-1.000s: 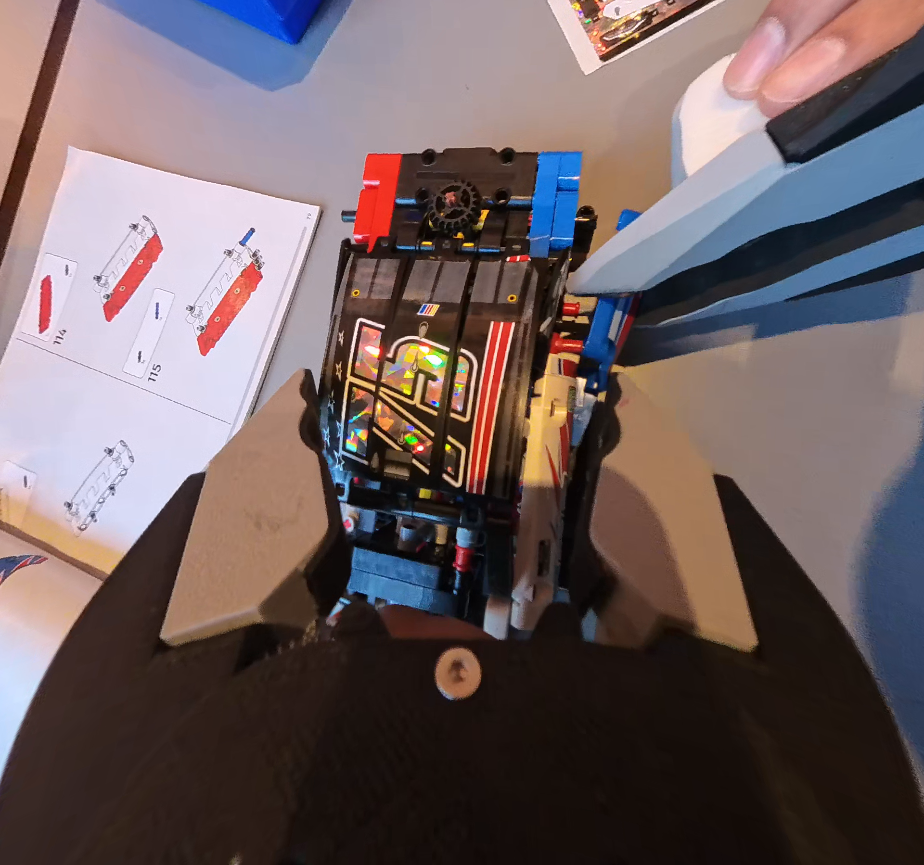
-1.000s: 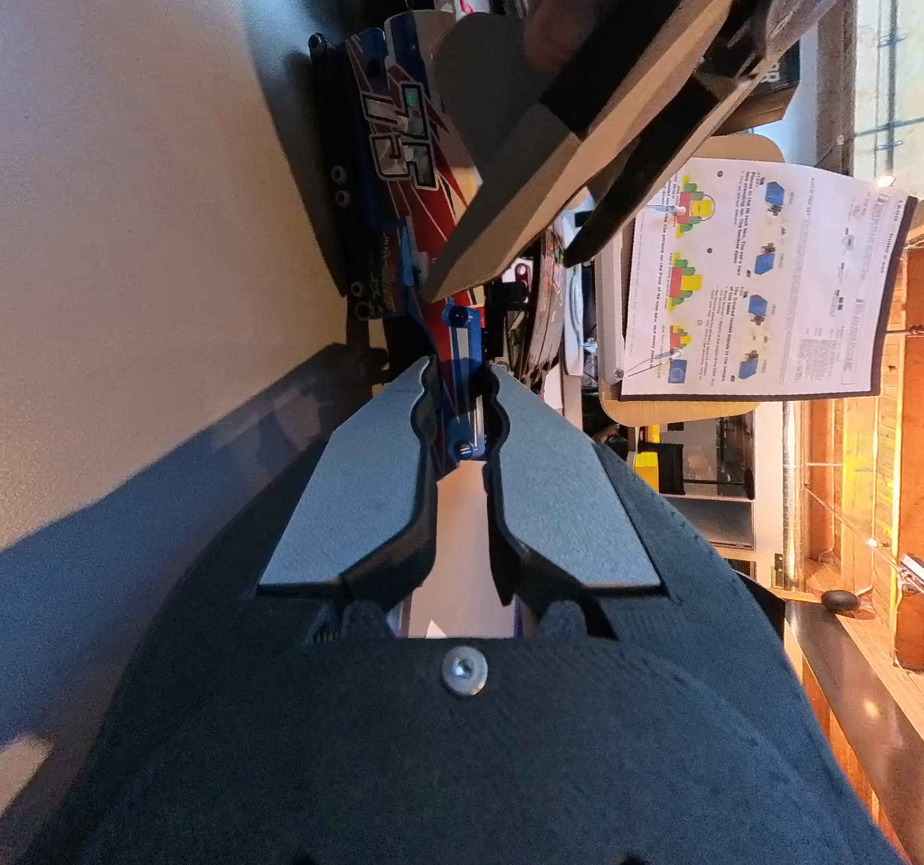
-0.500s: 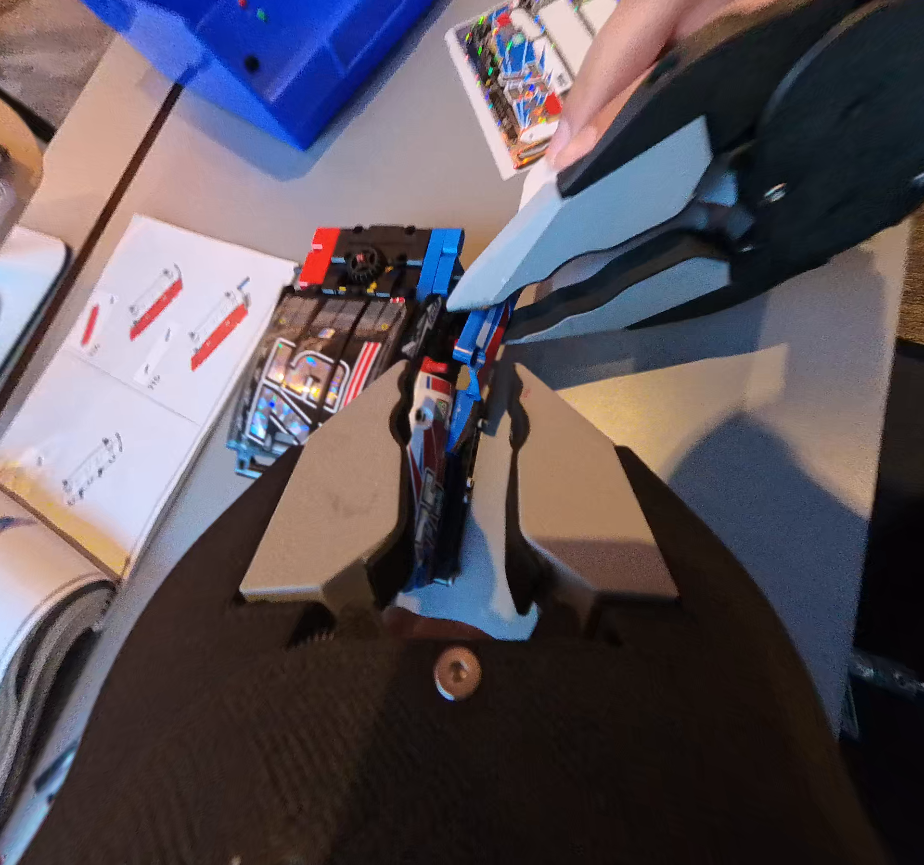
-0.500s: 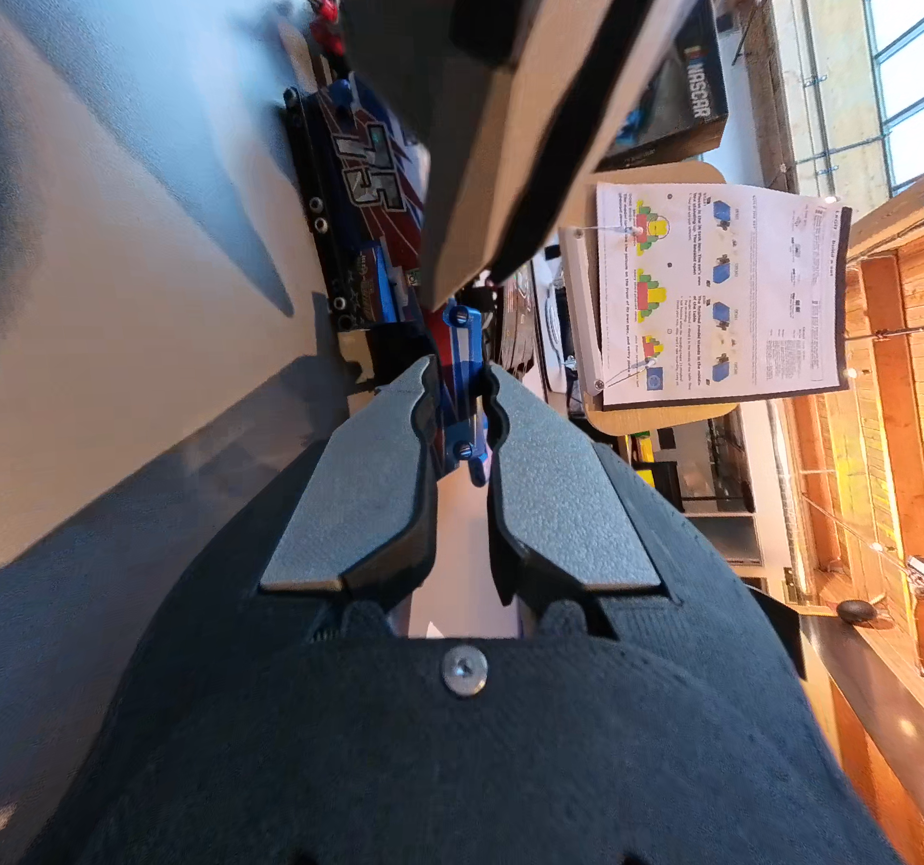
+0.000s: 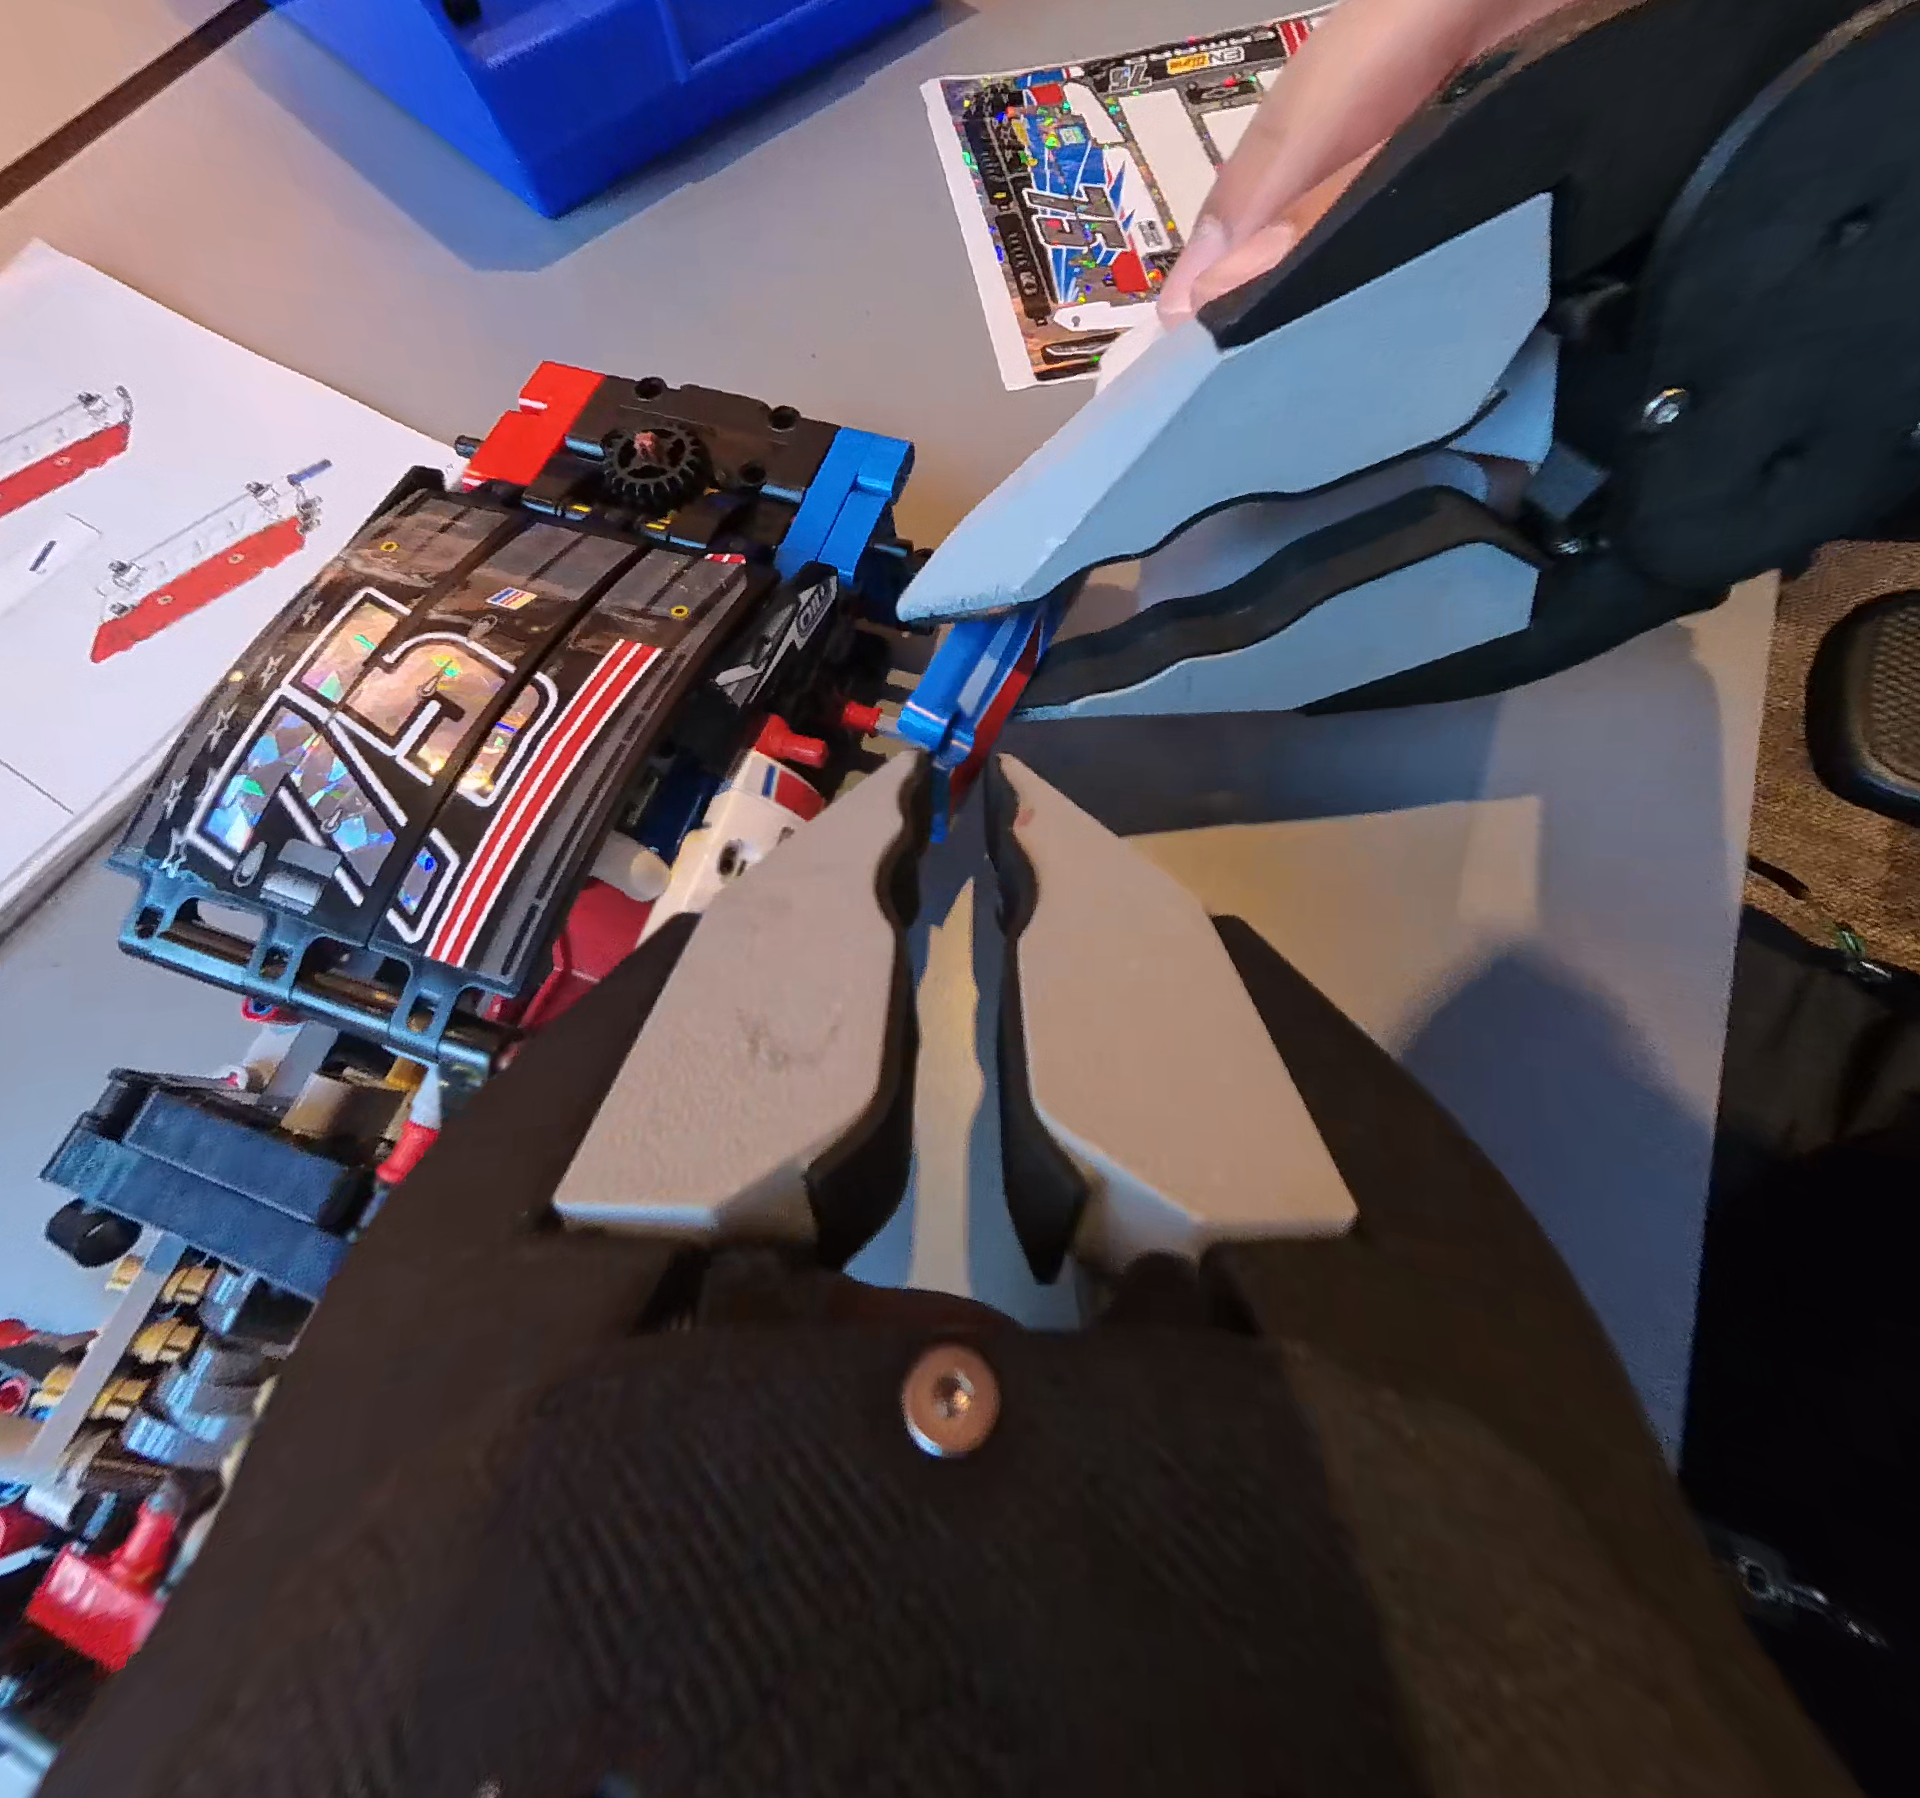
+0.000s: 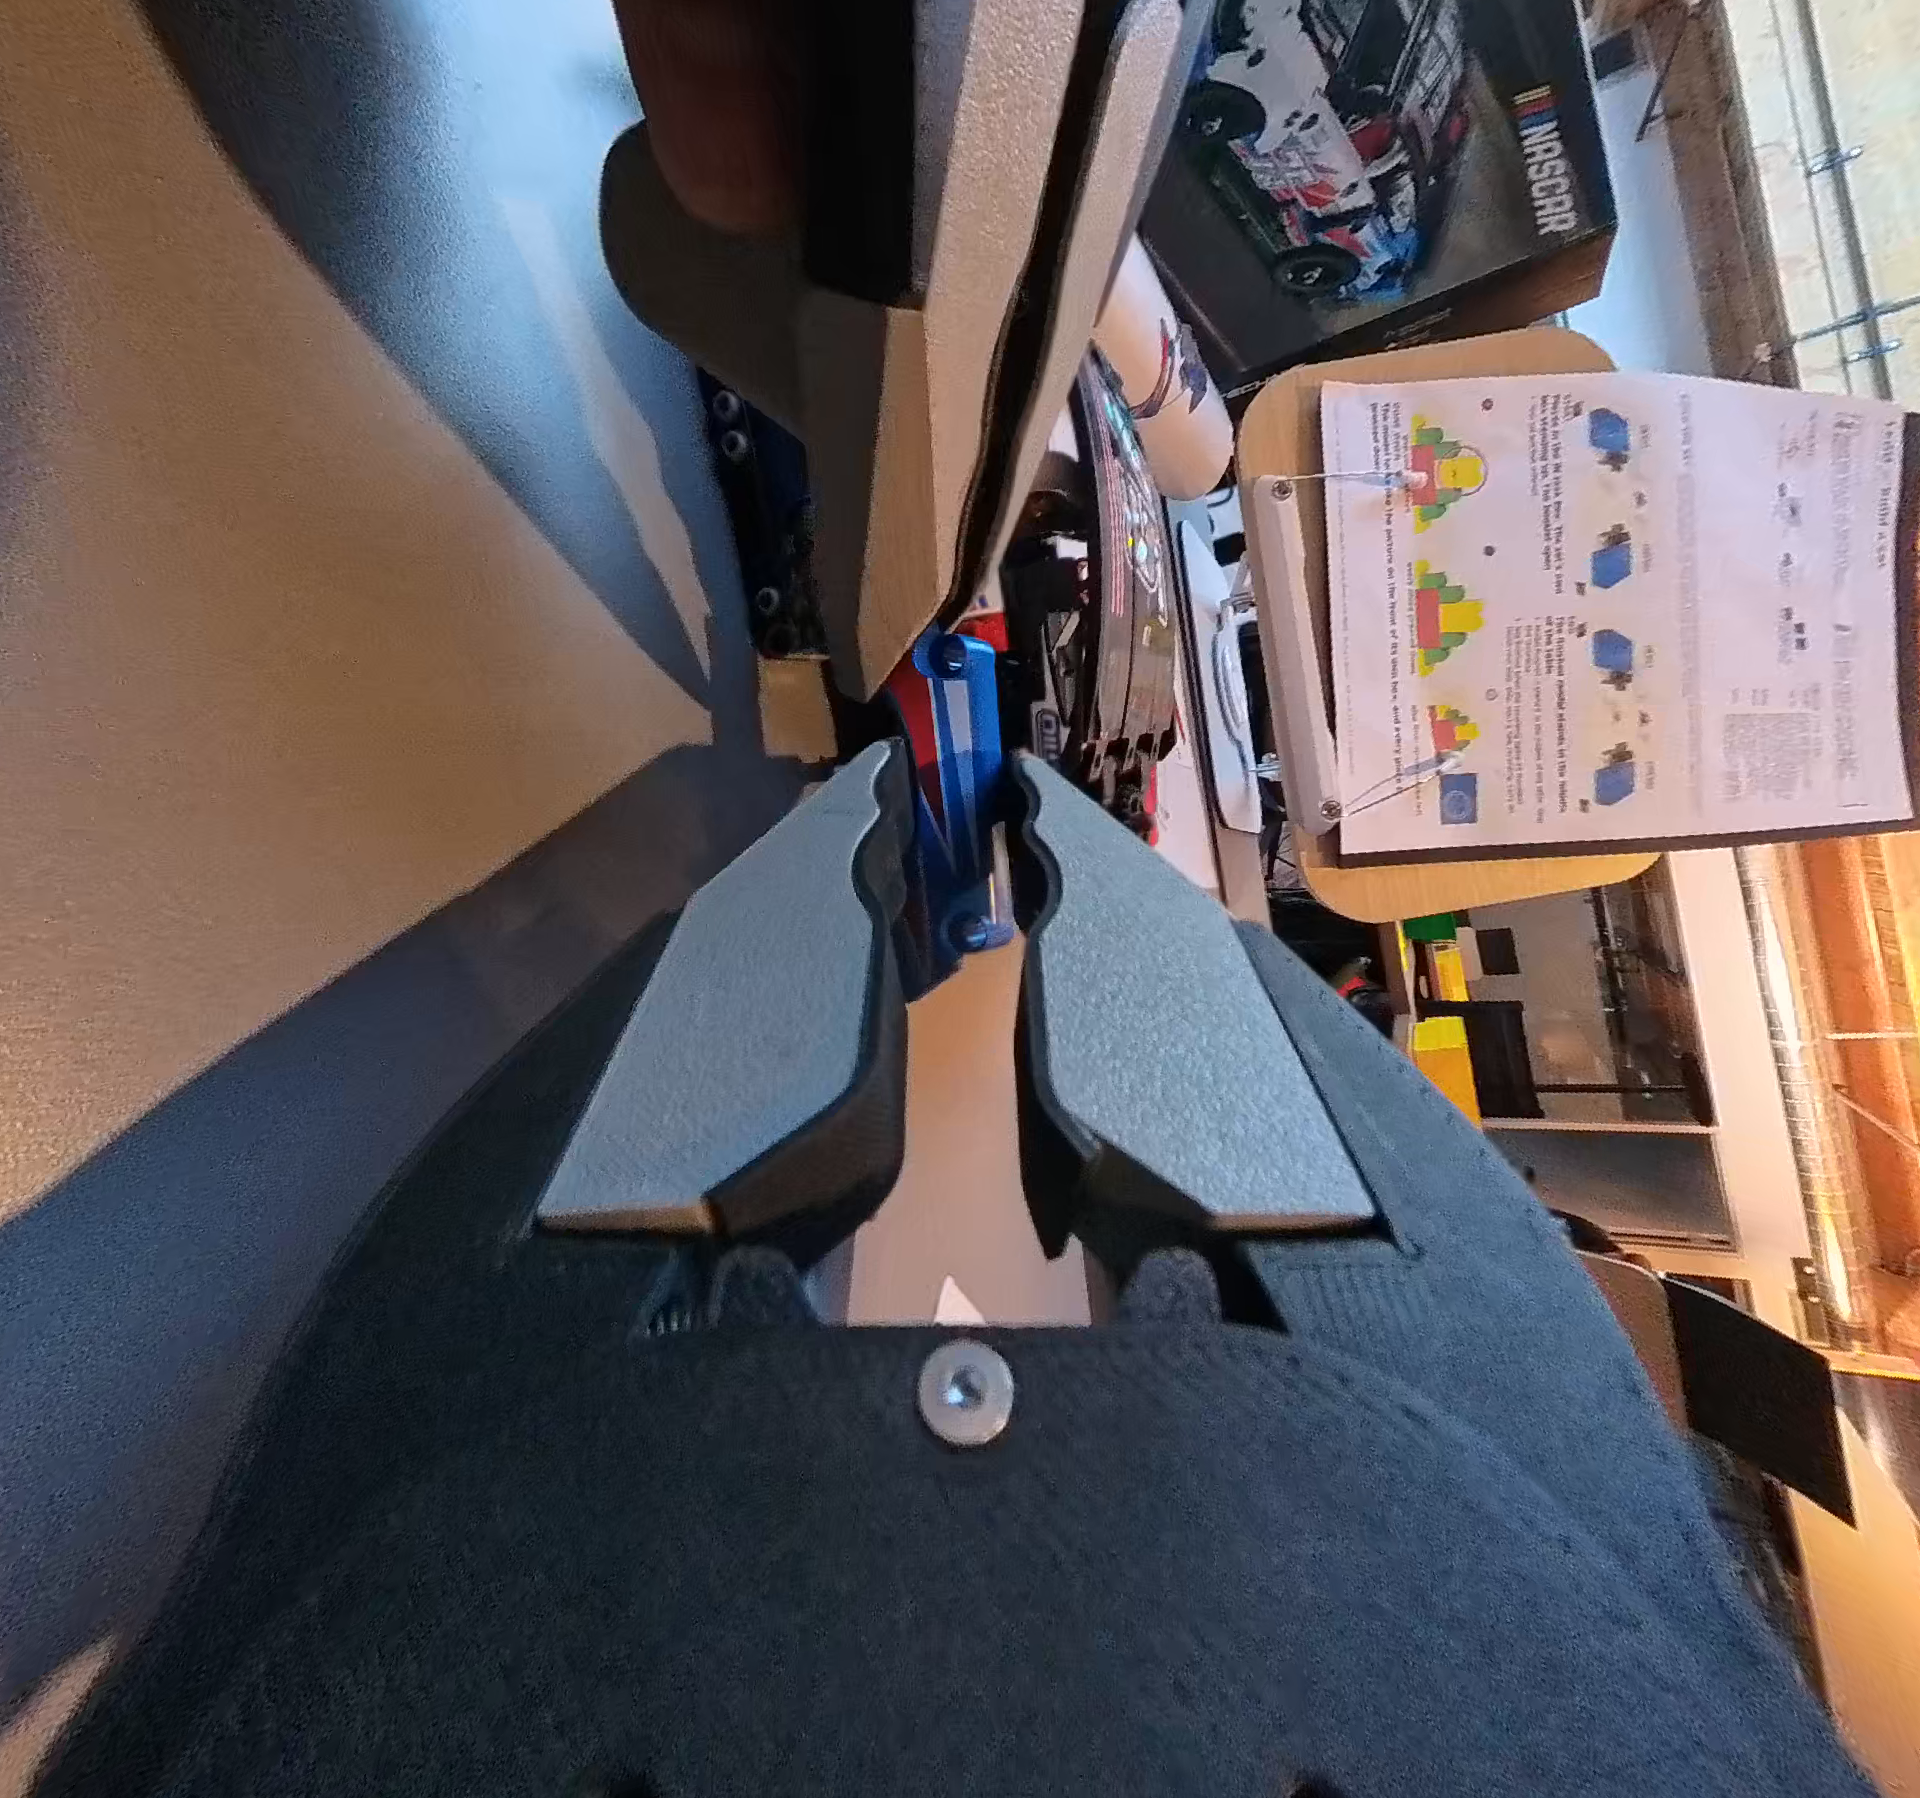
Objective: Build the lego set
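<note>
While it had the car's body clamped a second ago, the left gripper [image 5: 951, 772] is now off to its side, jaws nearly together, tips by the blue-and-red side panel [image 5: 971, 678]. Right gripper [image 6: 951, 782] looks clamped on that panel. The black lego race car with holographic roof number [image 5: 416, 740] sits on the grey table [image 5: 1351, 917].
</note>
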Available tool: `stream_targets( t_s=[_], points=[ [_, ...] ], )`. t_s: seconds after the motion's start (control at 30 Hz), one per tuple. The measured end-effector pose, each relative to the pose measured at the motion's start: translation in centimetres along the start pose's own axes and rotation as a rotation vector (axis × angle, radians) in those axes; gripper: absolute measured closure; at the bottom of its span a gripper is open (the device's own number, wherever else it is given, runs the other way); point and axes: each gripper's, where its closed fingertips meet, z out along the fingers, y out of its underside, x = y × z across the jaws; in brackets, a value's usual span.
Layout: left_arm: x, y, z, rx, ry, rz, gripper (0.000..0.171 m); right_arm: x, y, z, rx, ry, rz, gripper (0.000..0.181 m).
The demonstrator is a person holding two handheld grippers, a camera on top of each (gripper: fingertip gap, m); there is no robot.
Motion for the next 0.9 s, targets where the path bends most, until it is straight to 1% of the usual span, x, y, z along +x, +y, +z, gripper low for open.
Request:
stream_targets(
  t_s=[0.07, 0.13, 0.17, 0.23, 0.3, 0.33, 0.37, 0.4, 0.5, 0.57, 0.6, 0.73, 0.8, 0.87, 0.9],
  points=[
    [0.0, 0.2, 0.1, 0.01, 0.002, -0.011, 0.167, -0.1, 0.3, -0.2, -0.002, -0.019, 0.024, 0.163],
    [-0.3, 0.3, 0.2, 0.022, -0.003, -0.032, 0.168, 0.1, 0.2, -0.9, 0.033, -0.046, 0.101, 0.15],
    [-0.3, 0.3, 0.1, 0.033, 0.001, -0.032, 0.17, 0.5, 0.1, -1.4, 0.069, -0.068, 0.17, 0.147],
    [0.0, 0.1, -0.2, 0.066, 0.018, 0.008, 0.17, 1.6, 0.2, -2.5, 0.155, -0.126, 0.368, 0.138],
    [0.3, 0.4, -0.5, 0.065, 0.035, 0.054, 0.171, 2.9, 1.2, -3.2, 0.219, -0.206, 0.563, 0.137],
    [0.6, 0.5, -0.6, 0.066, 0.059, 0.071, 0.171, 3.3, 1.9, -3.3, 0.24, -0.262, 0.654, 0.134],
    [0.8, 0.3, -0.8, 0.082, 0.079, 0.09, 0.171, 3.6, 2.7, -3.1, 0.25, -0.316, 0.747, 0.127],
    [0.9, 0.3, -0.9, 0.091, 0.089, 0.105, 0.171, 3.8, 3.4, -2.8, 0.25, -0.376, 0.831, 0.126],
    [0.6, 0.3, -1.2, 0.095, 0.094, 0.119, 0.171, 3.7, 3.7, -2.2, 0.301, -0.553, 1.006, 0.123],
    [0.5, 0.4, -1.5, 0.099, 0.1, 0.124, 0.171, 3.4, 3.3, -1.7, 0.312, -0.626, 1.05, 0.118],
    [0.6, 0.6, -1.7, 0.093, 0.113, 0.131, 0.17, 3.0, 3.3, -1.3, 0.294, -0.647, 1.046, 0.118],
    [1.3, 1.4, -3.1, 0.09, 0.181, 0.201, 0.17, 1.3, 3.6, -0.1, 0.201, -0.663, 0.977, 0.114],
    [1.4, 1.9, -3.7, 0.08, 0.201, 0.217, 0.17, 0.9, 3.5, -0.1, 0.188, -0.676, 0.953, 0.113],
    [1.6, 1.9, -4.3, 0.098, 0.228, 0.227, 0.171, 0.7, 3.4, -0.2, 0.184, -0.668, 0.926, 0.12],
    [1.7, 1.8, -4.5, 0.104, 0.239, 0.224, 0.171, 0.5, 3.2, -0.5, 0.186, -0.678, 0.918, 0.127]
  ],
)
